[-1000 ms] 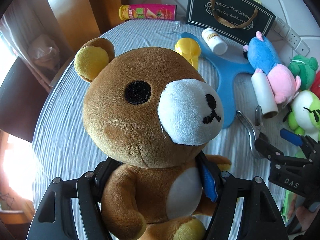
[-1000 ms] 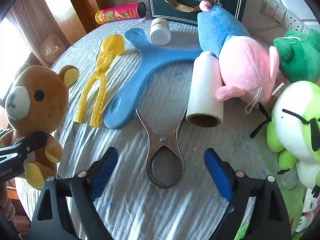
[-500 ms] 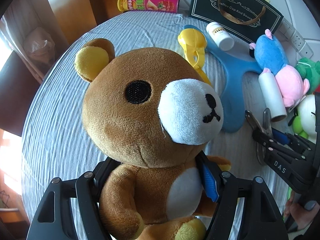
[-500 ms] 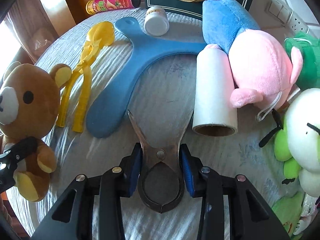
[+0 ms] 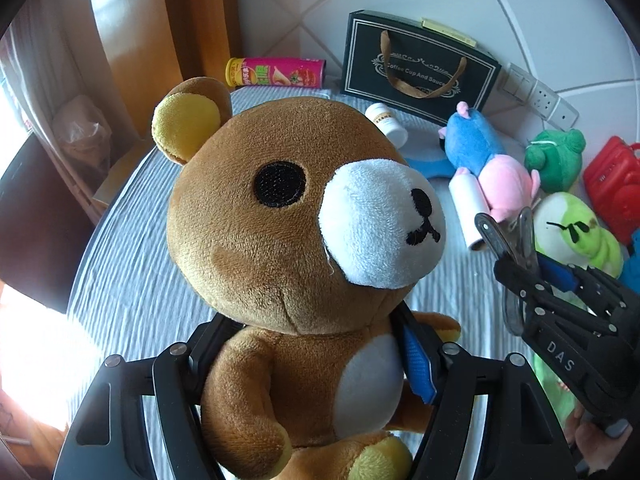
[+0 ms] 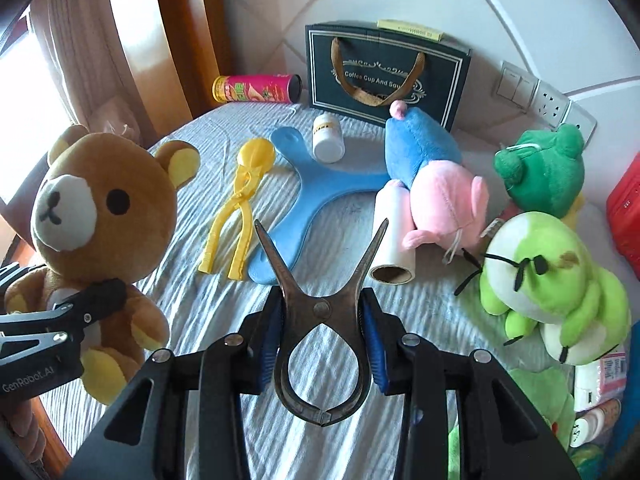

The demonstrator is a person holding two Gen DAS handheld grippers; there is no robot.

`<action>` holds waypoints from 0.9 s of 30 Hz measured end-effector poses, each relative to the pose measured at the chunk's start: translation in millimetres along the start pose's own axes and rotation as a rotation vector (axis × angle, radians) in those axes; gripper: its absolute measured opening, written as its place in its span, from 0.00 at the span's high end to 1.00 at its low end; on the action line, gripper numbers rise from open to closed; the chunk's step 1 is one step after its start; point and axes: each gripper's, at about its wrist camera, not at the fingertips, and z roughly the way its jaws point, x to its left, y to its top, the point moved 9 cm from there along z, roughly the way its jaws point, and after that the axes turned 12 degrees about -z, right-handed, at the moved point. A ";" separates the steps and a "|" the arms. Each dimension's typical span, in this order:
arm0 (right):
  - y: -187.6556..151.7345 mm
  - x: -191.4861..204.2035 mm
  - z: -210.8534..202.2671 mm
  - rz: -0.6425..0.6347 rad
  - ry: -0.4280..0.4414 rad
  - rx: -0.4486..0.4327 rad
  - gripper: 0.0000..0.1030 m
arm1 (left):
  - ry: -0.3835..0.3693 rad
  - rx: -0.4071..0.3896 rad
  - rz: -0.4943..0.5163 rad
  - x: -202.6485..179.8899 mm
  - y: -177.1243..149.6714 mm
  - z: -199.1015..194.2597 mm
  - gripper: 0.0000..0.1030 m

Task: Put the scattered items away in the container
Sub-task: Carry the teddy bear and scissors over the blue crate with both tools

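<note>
A brown teddy bear (image 5: 280, 220) fills the left wrist view. My left gripper (image 5: 316, 348) is shut on its body, and the bear hangs above the grey-clothed table (image 5: 152, 280). In the right wrist view the bear (image 6: 92, 216) shows at the left, with the left gripper's fingers (image 6: 100, 300) on it. My right gripper (image 6: 322, 340) is shut on a brown metal clamp (image 6: 320, 307), its two prongs pointing up and away, clear of the table. The clamp (image 5: 504, 236) and right gripper (image 5: 540, 276) also show at the right of the left wrist view.
On the table lie yellow tongs (image 6: 236, 216), a blue boomerang (image 6: 316, 184), a white bottle (image 6: 328, 140), a white roll (image 6: 392, 236), a blue-pink plush (image 6: 432, 176) and two green frog plushes (image 6: 548, 168). A dark gift bag (image 6: 384, 76), a pink can (image 6: 256, 88) and a red case (image 5: 612, 184) stand behind.
The right gripper shut on the metal clamp and lifted it off the table. The left gripper rose with the bear. Both views now look further toward the wall.
</note>
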 end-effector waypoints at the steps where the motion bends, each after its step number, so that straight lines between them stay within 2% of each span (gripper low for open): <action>1: 0.3 -2.0 -12.9 0.003 -0.008 -0.019 0.64 | -0.008 -0.009 0.006 -5.0 -2.1 -8.1 0.29; 8: -7.2 -23.9 -110.1 0.002 -0.063 -0.150 0.64 | -0.065 -0.110 0.052 -57.9 -20.1 -77.1 0.30; 14: -30.0 -69.5 -203.1 0.004 -0.131 -0.260 0.64 | -0.125 -0.202 0.076 -121.0 -41.9 -143.3 0.30; 19: -56.9 -114.0 -279.6 0.045 -0.241 -0.325 0.64 | -0.224 -0.259 0.131 -183.8 -59.3 -195.5 0.30; 27: -128.4 -195.5 -397.0 0.220 -0.477 -0.355 0.64 | -0.422 -0.296 0.330 -303.4 -101.7 -265.7 0.30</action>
